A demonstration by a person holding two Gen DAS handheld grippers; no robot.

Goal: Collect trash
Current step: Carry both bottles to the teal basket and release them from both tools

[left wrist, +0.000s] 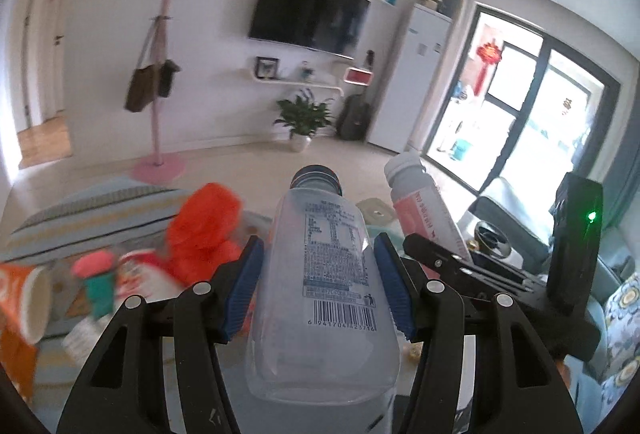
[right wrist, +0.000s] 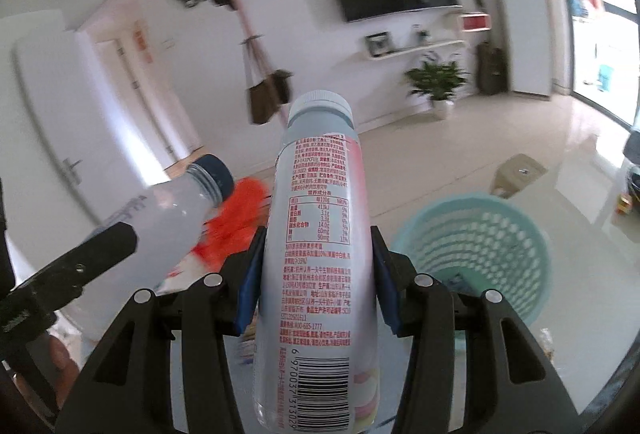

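The left hand-held gripper (left wrist: 318, 286) is closed on a clear bottle (left wrist: 324, 290) with a dark cap, blue pads (left wrist: 244, 294) pressed to both its sides, cap pointing away from the camera. Beyond it, at left, lie an orange bag (left wrist: 204, 234) and blurred wrappers. The right hand-held gripper (right wrist: 316, 274) clamps a white-capped pink-label bottle (right wrist: 316, 234) (barcode end nearest the lens). To its right a teal basket (right wrist: 472, 258) stands on the glossy counter (right wrist: 580, 234).
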